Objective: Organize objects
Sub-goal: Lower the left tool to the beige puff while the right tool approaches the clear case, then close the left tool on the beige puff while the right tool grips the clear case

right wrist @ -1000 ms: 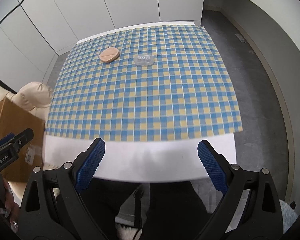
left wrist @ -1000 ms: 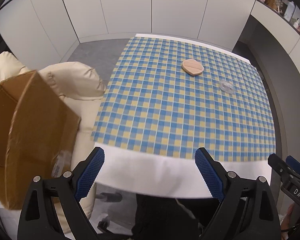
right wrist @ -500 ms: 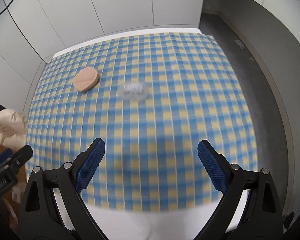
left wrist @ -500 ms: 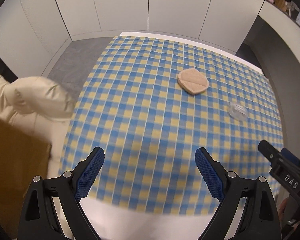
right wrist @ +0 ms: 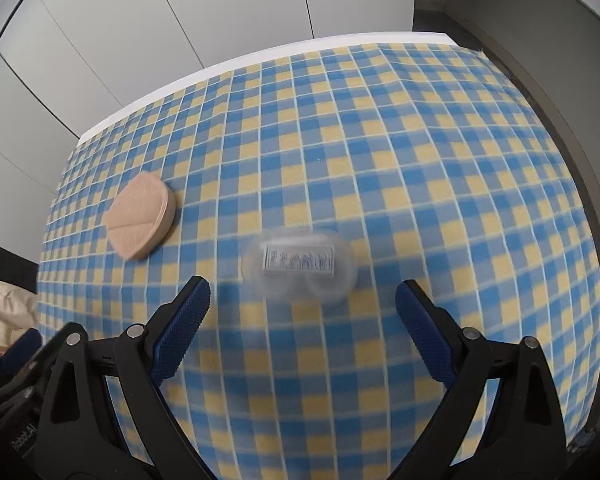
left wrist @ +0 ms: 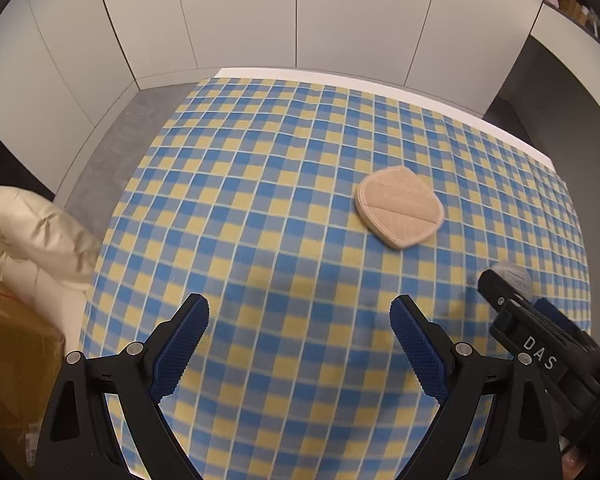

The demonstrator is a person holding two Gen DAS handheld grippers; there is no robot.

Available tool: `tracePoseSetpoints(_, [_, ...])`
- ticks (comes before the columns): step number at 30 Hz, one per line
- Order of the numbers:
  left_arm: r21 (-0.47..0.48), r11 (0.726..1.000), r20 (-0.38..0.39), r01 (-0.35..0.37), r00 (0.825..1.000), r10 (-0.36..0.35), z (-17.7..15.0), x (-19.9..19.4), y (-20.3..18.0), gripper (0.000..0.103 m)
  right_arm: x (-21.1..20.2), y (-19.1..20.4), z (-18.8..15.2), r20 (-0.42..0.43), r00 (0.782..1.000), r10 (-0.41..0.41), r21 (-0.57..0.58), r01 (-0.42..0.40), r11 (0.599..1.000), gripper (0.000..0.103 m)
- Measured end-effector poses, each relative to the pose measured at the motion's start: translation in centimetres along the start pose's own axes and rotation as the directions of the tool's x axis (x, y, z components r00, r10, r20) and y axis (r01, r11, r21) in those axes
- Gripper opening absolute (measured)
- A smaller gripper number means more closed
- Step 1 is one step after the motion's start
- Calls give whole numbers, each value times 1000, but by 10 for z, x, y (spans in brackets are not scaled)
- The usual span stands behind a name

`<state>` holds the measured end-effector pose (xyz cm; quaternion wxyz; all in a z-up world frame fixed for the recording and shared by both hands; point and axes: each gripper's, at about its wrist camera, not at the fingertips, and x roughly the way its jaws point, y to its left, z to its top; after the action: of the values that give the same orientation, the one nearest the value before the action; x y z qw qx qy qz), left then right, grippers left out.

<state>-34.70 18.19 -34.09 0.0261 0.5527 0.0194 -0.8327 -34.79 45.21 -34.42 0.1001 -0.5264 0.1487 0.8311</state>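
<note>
While motion blurs the cloth, left gripper (left wrist: 300, 316) wide and empty, right gripper (right wrist: 303, 300) wide too, blurred clear case (right wrist: 300, 266) at its twelve o'clock, label unreadable, beige puff (right wrist: 140, 218) at ten, cardboard box (left wrist: 8, 360) cut off.

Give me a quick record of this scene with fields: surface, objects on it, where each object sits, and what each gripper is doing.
surface: table with blue and yellow checked cloth
objects: peach powder puff; clear plastic case, blurred, label unreadable
layout: puff and case lie apart; in the right wrist view the puff is left of the case
left gripper: open, empty, above the cloth, puff ahead to its right
right gripper: open, empty, case just ahead between its fingers' line
off table: cream cushion, cardboard box
</note>
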Motion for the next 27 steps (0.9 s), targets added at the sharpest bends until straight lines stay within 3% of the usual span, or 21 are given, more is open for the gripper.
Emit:
tracePoseSetpoints(2, [1, 1000, 0, -6, 1000, 6, 4, 6, -2, 93, 3, 3, 3, 12, 1000, -8, -10, 8, 1000, 88])
tracePoseSetpoints(4, [4, 1000, 8, -6, 1000, 6, 8, 10, -6, 93, 3, 7, 3, 44, 997, -60, -36, 61, 997, 64])
tracePoseSetpoints(5, [8, 1000, 12, -6, 1000, 6, 9, 10, -7, 93, 3, 7, 3, 50, 996, -73, -41, 76, 996, 61])
tracePoseSetpoints(11, [82, 996, 64, -36, 998, 30, 23, 23, -33, 93, -2, -5, 3, 67, 997, -49, -24, 50, 998, 61])
tracePoseSetpoints(16, [83, 996, 35, 26, 999, -29, 41, 39, -50, 93, -8, -24, 5, 59, 998, -21, 11, 20, 1000, 61])
tracePoseSetpoints(22, [125, 992, -13, -33, 999, 35, 56, 61, -76, 94, -12, -28, 3, 58, 998, 7, 20, -8, 1000, 61])
tracePoseSetpoints(24, [101, 995, -4, -15, 1000, 16, 60, 64, -76, 93, -12, -27, 2, 58, 998, 9, 14, -10, 1000, 61])
tracePoseSetpoints(25, [90, 996, -5, -3, 1000, 3, 63, 66, -74, 90, -13, -27, 2, 59, 998, 9, 13, -10, 1000, 61])
tracePoseSetpoints(27, [75, 997, 8, 26, 1000, -26, 65, 65, -70, 69, -13, -27, 1, 59, 998, 12, 9, -13, 1000, 61])
